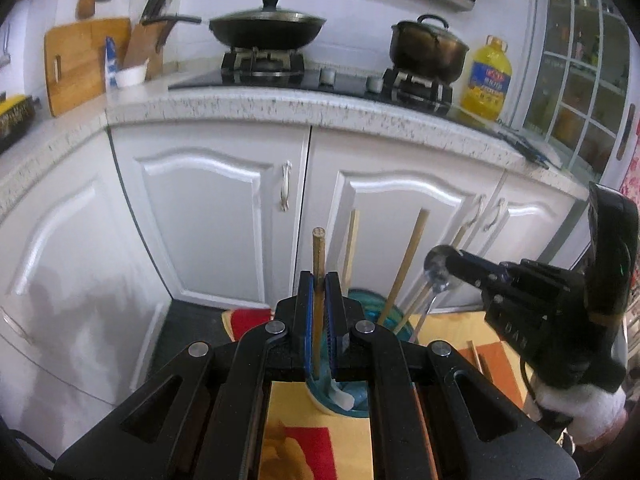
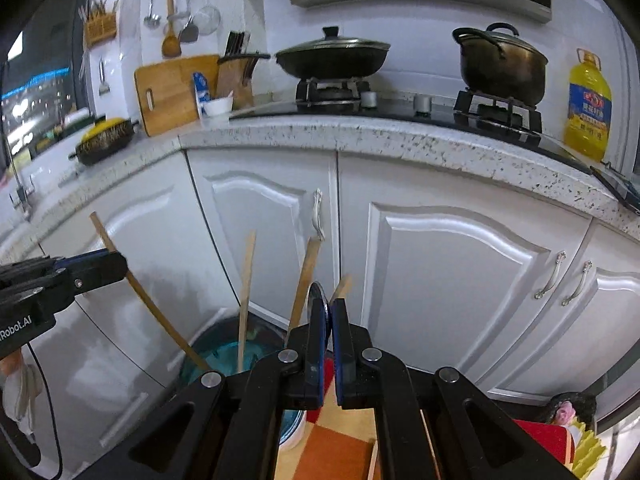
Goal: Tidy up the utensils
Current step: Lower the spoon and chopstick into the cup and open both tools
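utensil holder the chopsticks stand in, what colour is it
Translucent blue-teal utensil holder; the right wrist view shows it best.

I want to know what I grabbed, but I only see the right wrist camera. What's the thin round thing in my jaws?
Observer: A metal spoon. The right gripper pinches its bowl, and the handle points down toward the teal cup.
Operator: And what's on my left side, is it flat or round?
Observer: Round. The left gripper is clamped on a round wooden stick, and its cut end shows a circle.
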{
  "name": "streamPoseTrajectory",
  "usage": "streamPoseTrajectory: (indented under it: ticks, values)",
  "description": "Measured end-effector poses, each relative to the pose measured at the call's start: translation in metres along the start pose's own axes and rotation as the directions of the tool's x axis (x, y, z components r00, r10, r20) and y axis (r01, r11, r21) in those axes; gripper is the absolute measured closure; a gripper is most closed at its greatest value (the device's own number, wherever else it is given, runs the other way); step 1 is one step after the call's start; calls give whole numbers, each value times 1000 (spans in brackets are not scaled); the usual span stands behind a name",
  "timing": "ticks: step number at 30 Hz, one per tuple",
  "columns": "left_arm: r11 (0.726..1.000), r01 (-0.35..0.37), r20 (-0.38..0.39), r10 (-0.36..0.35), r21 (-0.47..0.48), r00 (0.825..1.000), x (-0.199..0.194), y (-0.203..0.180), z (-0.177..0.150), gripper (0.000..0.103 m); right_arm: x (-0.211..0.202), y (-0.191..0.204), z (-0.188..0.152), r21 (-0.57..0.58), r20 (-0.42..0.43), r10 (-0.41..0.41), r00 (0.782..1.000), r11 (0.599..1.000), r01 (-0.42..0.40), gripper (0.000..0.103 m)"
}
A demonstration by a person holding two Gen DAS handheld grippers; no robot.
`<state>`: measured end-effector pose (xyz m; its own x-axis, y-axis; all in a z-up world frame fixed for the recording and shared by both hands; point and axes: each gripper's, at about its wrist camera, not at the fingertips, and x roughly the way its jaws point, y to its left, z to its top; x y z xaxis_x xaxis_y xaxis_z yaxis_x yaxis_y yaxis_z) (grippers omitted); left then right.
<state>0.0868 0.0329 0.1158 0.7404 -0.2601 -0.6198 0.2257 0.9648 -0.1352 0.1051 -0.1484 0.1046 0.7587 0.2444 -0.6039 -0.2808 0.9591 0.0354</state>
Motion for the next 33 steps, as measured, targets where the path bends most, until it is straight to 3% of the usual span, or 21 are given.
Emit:
streamPoseTrajectory:
  ticks: [6,13,18,20,24,33]
  values:
    - [1000,-8,-14,7,-15,1000,14,-2,-14,99,17,9,-27,-25,-85,46,995,999,-48,100]
    - [997,31,-31,-33,-70,999,14,1,-13,98,23,-2,-44,60,-153,139,978,989,-132,100]
    - [994,41,-35,-45,-103,998,9,5,-14,88,18,-8,-51,104,-171,170,970,983,-154,84]
    - [994,39,-36,-43,-103,998,6,5,-15,85,15,-9,-53,109,-170,170,971,982,-153,83]
    - [993,43,-29,-46,-114,999,-3,5,-19,69,8,-17,-59,151,-168,186,968,975,-161,79]
    - [994,7,-11,-8,-105,1000,-27,-7,-32,63,-24,-22,-68,171,-132,180,975,973,-157,76]
